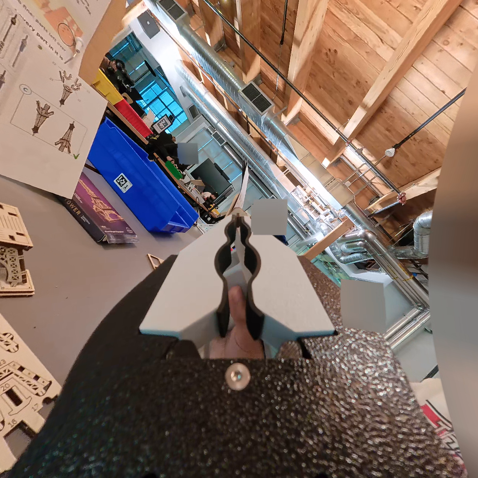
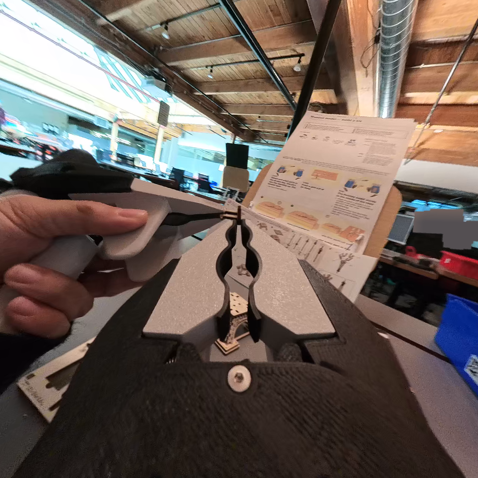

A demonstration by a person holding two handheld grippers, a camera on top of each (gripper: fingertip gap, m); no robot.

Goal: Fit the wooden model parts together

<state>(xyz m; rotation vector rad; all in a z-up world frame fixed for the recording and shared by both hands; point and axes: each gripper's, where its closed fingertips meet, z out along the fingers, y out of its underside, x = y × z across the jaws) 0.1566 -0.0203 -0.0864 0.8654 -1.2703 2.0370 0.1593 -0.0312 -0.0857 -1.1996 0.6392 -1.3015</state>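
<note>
My right tongs (image 2: 238, 222) are pinched almost fully together at the tips, at the centre of the right wrist view, and they grip a thin dark wooden piece (image 2: 239, 212) that stands edge-on and upright just above the tips. My left tongs (image 2: 219, 214) reach in from the left of that frame, lying nearly level, with my hand (image 2: 51, 248) wrapped round their white handle. Their tips are also closed, on a small pale wooden part (image 2: 227, 215) with a notched, layered edge. The 2 parts meet at a right angle, the pale one butting into the side of the dark one.

In the left wrist view my left tongs (image 1: 236, 219) sit at centre frame, tips drawn tight on the same pale part (image 1: 239, 212), of which only a tan sliver shows.

Through the gap low between my right fingers I see a lattice tower model (image 2: 234, 328) in laser-cut plywood, standing on a stepped square base on the grey table (image 2: 424, 382). At the left edge of the left wrist view stands that model's arched leg section (image 1: 14, 261), and a cut-out plywood sheet (image 1: 18, 388) lies at lower left. An instruction sheet (image 2: 333, 186) leans at the right of the right wrist view, a purple box (image 1: 101, 209) and a blue bin (image 1: 144, 181) lie beyond at the left view's upper left.
</note>
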